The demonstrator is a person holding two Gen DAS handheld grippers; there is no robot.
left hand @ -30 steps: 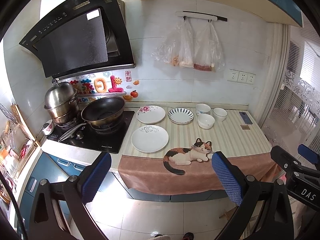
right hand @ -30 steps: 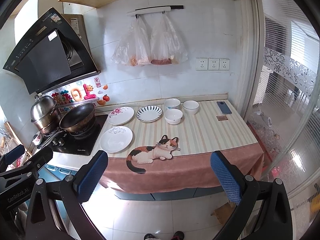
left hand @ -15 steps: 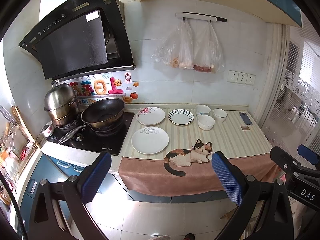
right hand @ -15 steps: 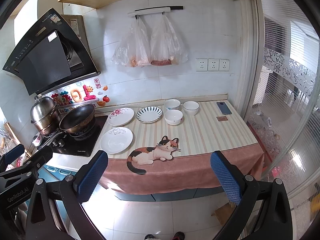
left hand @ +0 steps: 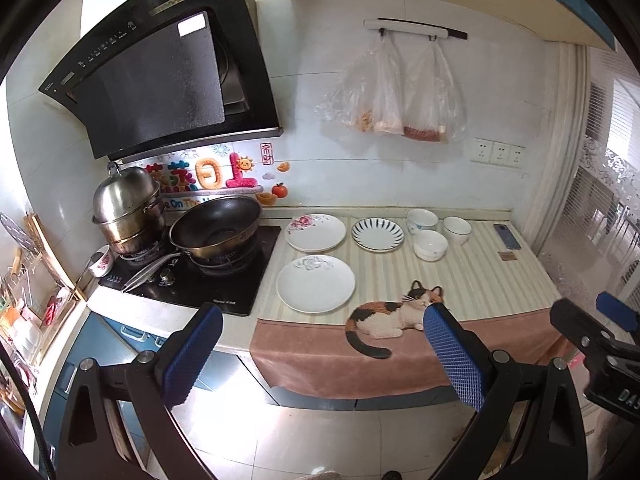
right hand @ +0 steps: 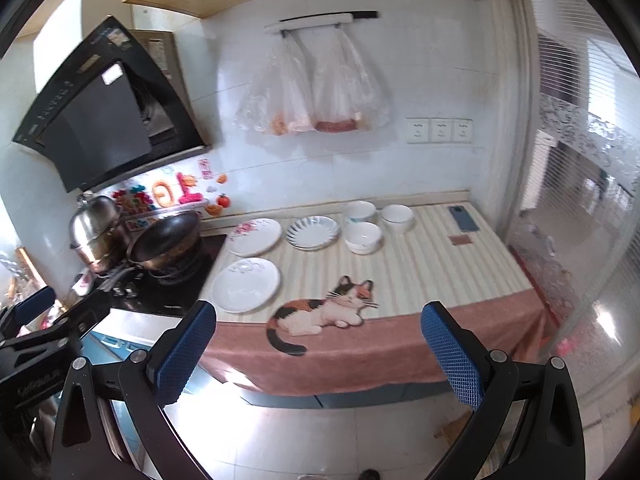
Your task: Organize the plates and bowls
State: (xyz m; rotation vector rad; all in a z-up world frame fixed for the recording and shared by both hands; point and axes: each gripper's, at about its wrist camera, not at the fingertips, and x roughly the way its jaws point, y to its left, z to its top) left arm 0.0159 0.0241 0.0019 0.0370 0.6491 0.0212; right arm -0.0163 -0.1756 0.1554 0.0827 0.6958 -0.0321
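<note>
On the striped counter mat lie a plain white plate (left hand: 315, 283) (right hand: 245, 285) at the front, a pink-flower plate (left hand: 315, 232) (right hand: 255, 236) behind it, and a blue-striped plate (left hand: 378, 234) (right hand: 313, 232) to its right. Three white bowls stand right of the plates: one at the back left (left hand: 422, 221) (right hand: 360, 211), one at the back right (left hand: 457, 230) (right hand: 396, 217), one in front (left hand: 430, 244) (right hand: 363, 237). My left gripper (left hand: 320, 350) and right gripper (right hand: 318, 348) are open, empty, and well short of the counter above the floor.
A black wok (left hand: 216, 227) and a steel pot (left hand: 127, 208) sit on the hob at the left. A phone (left hand: 506, 236) lies at the counter's right end. Plastic bags (left hand: 394, 92) hang on the wall. A glass door (right hand: 580, 220) stands at the right.
Both grippers have moved closer to the counter, so the plates and bowls look larger. The right view has also swung slightly. Nothing on the counter has moved.
</note>
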